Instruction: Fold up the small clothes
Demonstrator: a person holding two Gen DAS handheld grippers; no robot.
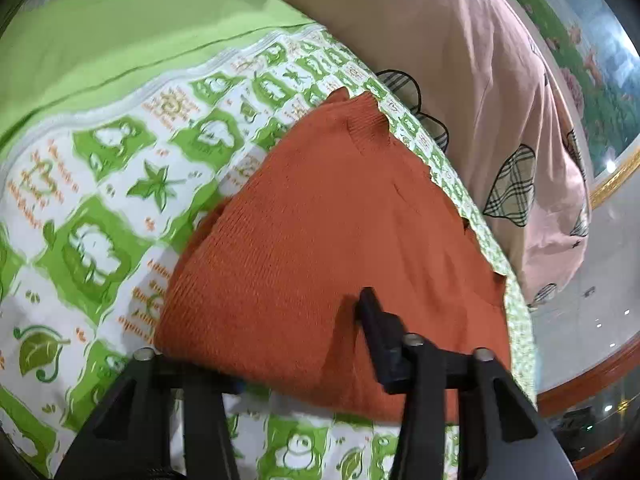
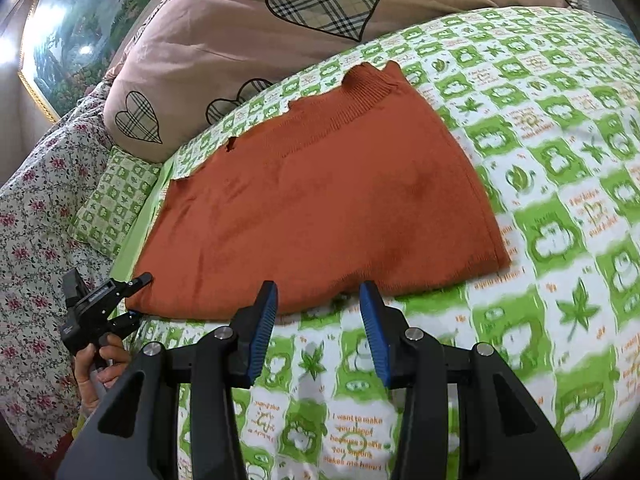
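- Jaws of the right gripper (image 2: 318, 320) stand apart with nothing between them, poised just short of the near hem of the orange knit garment (image 2: 320, 200).
- Jaws of the left gripper (image 2: 134, 296) are parted around the garment's near-left corner, one finger above the cloth and one below; whether they already pinch it cannot be told. In the left wrist view one finger (image 1: 370, 308) lies on top of the knit and the other is hidden under it.
- Garment lies spread on the bed's green-and-white patterned sheet (image 2: 560, 240), collar end toward the pink heart-print pillow (image 2: 224, 32).
- Risk: the left jaws may pinch the sheet along with the knit, dragging the bedding when lifted.
- Risk: gripping one layer only would let the lower layer sag and skew the fold.
- Risk: with only one corner held, the loose knit could stretch or twist unevenly.
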